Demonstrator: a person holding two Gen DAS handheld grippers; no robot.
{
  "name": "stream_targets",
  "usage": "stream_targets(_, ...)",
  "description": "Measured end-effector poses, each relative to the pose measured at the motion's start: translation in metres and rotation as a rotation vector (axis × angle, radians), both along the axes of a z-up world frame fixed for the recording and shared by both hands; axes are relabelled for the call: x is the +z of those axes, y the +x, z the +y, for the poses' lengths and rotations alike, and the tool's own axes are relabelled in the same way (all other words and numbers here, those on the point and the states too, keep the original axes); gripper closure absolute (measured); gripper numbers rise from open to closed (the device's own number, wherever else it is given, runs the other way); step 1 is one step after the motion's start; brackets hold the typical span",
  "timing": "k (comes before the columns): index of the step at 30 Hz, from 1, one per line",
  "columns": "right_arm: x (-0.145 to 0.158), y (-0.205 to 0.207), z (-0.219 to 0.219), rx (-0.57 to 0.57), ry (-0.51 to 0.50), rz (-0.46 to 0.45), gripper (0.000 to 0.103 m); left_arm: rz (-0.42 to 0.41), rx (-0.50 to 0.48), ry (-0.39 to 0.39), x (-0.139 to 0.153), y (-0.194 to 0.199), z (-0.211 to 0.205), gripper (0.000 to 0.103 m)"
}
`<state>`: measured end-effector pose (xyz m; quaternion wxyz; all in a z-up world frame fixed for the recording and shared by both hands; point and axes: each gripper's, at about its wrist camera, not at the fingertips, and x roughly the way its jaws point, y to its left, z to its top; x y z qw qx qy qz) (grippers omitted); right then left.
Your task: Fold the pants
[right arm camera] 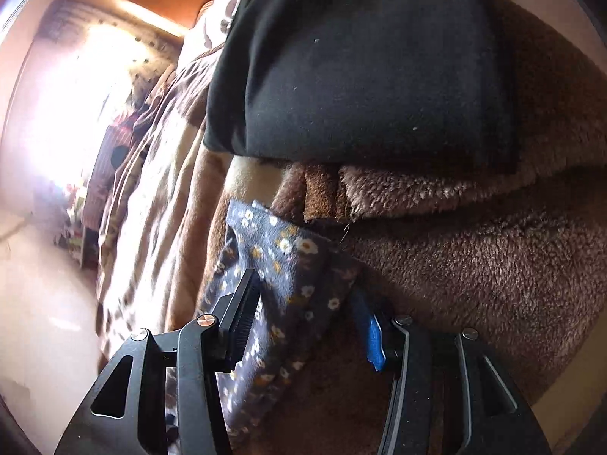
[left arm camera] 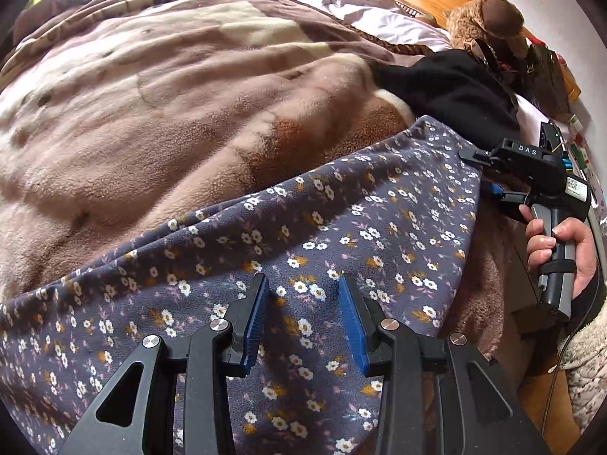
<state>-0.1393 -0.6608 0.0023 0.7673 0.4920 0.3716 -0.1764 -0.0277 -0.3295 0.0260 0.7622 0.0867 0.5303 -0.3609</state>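
Bed blanket (left arm camera: 159,121) carries floral pants (left arm camera: 341,227) partly folded; left hand-held gripper (left arm camera: 303,322) open above them, right hand-held gripper (right arm camera: 307,322) open around a corner, more folds left.

Slate-blue pants (left arm camera: 341,208) with white and orange flowers; brown-and-cream fleece blanket (left arm camera: 170,113); black garment (right arm camera: 360,64); blue gripper pads (left arm camera: 351,322)
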Motion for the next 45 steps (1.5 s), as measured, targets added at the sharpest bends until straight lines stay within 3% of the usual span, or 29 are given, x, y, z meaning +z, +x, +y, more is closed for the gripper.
stream_targets(3,0.004,0.002,0.005,0.018,-0.056,0.028,0.067,0.011,0.006,0.01,-0.003,0.0,-0.002,0.066)
stream_targets(5,0.007,0.002,0.006,0.022,-0.064,0.01,0.082,0.024,0.014,0.013,-0.004,0.001,-0.003,0.066)
stream_targets(8,0.012,0.004,0.008,0.034,-0.069,-0.013,0.094,0.038,0.021,0.007,-0.004,0.002,-0.002,0.066)
stream_targets(11,0.025,0.009,0.016,0.053,-0.121,-0.021,0.096,0.05,0.022,-0.003,-0.003,0.002,0.0,0.066)
stream_targets(19,0.09,0.016,0.06,0.19,-0.264,-0.146,0.096,0.082,0.027,-0.037,0.004,0.001,0.01,0.066)
stream_targets(26,0.125,0.017,0.117,0.355,-0.325,-0.226,0.096,0.151,0.061,-0.196,0.033,0.013,0.028,0.066)
stream_targets(31,0.127,0.029,0.161,0.474,-0.325,-0.239,0.096,0.178,0.104,-0.3,0.058,0.026,0.048,0.058)
stream_targets(33,0.125,0.034,0.181,0.526,-0.342,-0.224,0.096,0.212,0.124,-0.353,0.064,0.032,0.058,0.052)
stream_targets(39,0.107,0.041,0.229,0.647,-0.366,-0.171,0.096,0.351,0.184,-0.481,0.059,0.051,0.073,0.051)
stream_targets(45,0.092,0.046,0.274,0.766,-0.414,-0.122,0.096,0.418,0.198,-0.457,0.045,0.059,0.084,0.05)
